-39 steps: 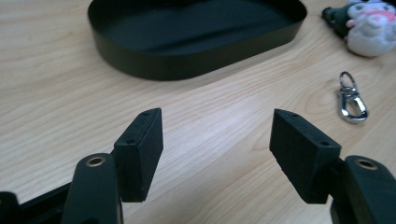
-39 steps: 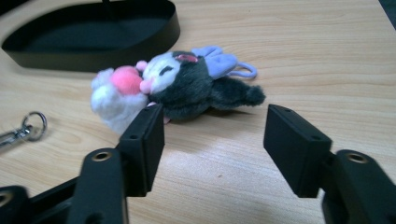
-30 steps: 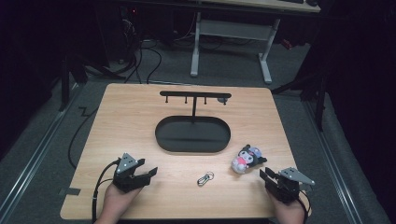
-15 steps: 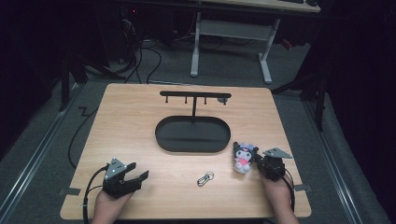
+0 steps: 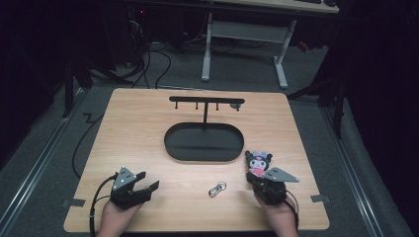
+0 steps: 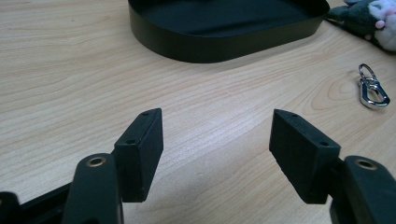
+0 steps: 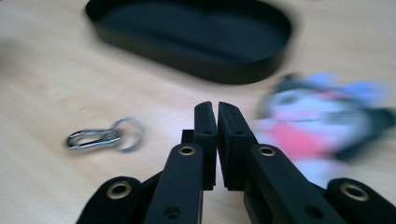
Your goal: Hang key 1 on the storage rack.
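A small plush doll (image 5: 258,163) with a black hood and pink front lies on the wooden table, right of a black oval tray (image 5: 169,142). My right gripper (image 5: 254,180) sits just on the near side of the doll, shut with nothing between its jaws. In the right gripper view the closed jaws (image 7: 217,109) point between a silver key clasp (image 7: 105,136) on the left and the blurred doll (image 7: 322,126) on the right. My left gripper (image 5: 148,181) rests at the front left, open and empty (image 6: 215,126). The clasp (image 5: 216,188) lies between the two hands.
A black stand with a hook bar (image 5: 205,101) rises from the tray's far side. The tray wall (image 6: 210,44) shows ahead of the left jaws, with the clasp (image 6: 372,87) and the doll (image 6: 373,18) to the right. Cables trail off the table's left edge.
My right hand has slid left and toward the doll, from the front right corner to just beside it. The doll has turned a little. The left hand has barely shifted.
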`<state>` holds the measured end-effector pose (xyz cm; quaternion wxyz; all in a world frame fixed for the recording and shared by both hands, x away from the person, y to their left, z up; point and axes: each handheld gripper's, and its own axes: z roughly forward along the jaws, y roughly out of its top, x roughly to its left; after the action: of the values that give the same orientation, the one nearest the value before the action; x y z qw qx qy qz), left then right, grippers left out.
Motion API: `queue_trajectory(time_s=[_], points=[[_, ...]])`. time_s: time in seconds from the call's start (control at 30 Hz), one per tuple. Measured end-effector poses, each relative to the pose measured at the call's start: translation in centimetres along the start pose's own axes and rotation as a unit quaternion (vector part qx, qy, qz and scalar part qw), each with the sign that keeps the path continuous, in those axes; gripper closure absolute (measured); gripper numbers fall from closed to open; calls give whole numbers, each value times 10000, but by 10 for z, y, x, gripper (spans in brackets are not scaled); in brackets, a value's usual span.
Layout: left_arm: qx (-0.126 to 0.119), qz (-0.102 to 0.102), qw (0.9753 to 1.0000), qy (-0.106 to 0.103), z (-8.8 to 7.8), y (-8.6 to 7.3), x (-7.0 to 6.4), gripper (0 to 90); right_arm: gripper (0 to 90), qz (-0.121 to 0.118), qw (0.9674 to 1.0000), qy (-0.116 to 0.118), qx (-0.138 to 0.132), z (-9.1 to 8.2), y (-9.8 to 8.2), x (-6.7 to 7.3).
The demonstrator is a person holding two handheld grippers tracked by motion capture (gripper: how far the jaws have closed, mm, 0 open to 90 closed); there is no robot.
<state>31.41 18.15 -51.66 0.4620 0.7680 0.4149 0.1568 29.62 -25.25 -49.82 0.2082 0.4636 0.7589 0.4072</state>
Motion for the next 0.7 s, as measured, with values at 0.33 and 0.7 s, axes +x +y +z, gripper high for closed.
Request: queue_trajectory(time_s=[0.33,0.7], points=[[-62,81,9998,-154,6,5,-2,356,853,63,9981,-501,357,6,-16,-18],[-66,542,9981,-283,4,17,-15,349,724,156,9984,-405,357,-13,-28,-32]])
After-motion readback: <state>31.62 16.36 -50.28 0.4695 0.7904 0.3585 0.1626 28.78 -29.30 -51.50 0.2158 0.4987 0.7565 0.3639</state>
